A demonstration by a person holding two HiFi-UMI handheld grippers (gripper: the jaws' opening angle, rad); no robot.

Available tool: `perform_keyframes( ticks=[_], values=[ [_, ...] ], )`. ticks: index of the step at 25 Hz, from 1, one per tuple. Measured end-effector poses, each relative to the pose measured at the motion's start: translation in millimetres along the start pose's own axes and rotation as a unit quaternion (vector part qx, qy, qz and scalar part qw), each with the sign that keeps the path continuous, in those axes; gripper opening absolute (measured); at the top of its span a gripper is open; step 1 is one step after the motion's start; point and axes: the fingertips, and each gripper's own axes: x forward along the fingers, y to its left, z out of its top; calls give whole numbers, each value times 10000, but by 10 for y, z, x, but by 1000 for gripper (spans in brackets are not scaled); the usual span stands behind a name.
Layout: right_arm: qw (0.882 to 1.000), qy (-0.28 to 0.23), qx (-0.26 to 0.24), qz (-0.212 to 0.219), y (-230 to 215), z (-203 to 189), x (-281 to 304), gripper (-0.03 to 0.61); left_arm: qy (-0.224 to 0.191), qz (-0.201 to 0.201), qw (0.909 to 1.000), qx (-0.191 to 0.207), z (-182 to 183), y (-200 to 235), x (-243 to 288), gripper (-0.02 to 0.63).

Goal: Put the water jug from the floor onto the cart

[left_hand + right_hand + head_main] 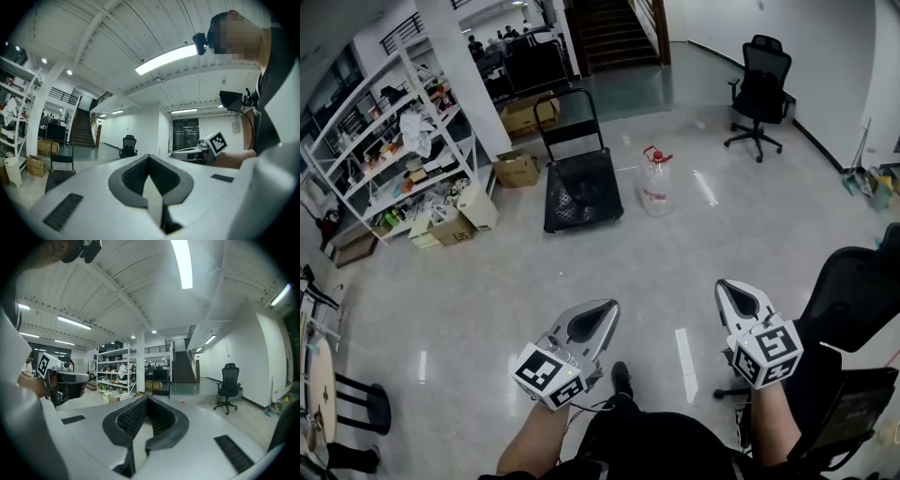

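"What carries everything here?"

"A pale, glossy floor (469, 300), with ceiling lights mirrored in it."

"And what stands on it?"

"A black cart (581, 192), handle upright at its far end. The clear water jug (656, 187) with its red cap stands upright on the floor just right of the cart."

"Anything else?"

"A white shelf rack (437, 112) at the left, a cardboard box (517, 169) near its foot, and a black office chair (759, 89) well apart at the far right."
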Motion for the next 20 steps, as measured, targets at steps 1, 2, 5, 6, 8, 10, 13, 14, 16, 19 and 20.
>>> perform_keyframes(
  ticks=[1, 2, 5, 6, 8, 10, 13, 14, 16, 19, 20],
  values=[
    [10000, -5, -8, -45, -56, 1, 131, 2, -19, -30, 10000, 5, -19, 119, 91, 0],
    [9999, -17, 11, -99, -114, 7, 275, 2, -38, -68, 10000, 14, -33, 250, 184, 0],
    [9996, -27, 89, -273, -238, 66, 737, 2, -56, -147, 9999, 55, -29, 715, 396, 0],
    [9993, -8, 71, -359, -285, 103, 893, 2, -72, -161, 9998, 46, -13, 893, 456, 0],
    [9987, 37, 43, -512, -381, 203, 1212, 2, -115, -243, 9996, -12, 29, 1250, 588, 0],
    [9984, 33, 80, -558, -431, 312, 1534, 2, -133, -344, 9993, -67, 64, 1599, 718, 0],
    [9984, 35, 61, -569, -450, 433, 1993, 2, -94, -468, 9985, -252, 46, 2078, 896, 0],
    [9983, 34, 52, -578, -460, 464, 2128, 2, -81, -499, 9981, -340, 37, 2214, 958, 0],
    [9982, 42, 85, -598, -513, 534, 2380, 2, -47, -582, 9976, -385, 45, 2435, 1124, 1],
    [9985, 100, 92, -528, -612, 594, 2729, 2, -50, -721, 9969, -325, 57, 2655, 1394, 0],
    [9987, 122, 74, -494, -648, 596, 2848, 2, -34, -719, 9969, -330, 40, 2742, 1487, 0]
  ],
)
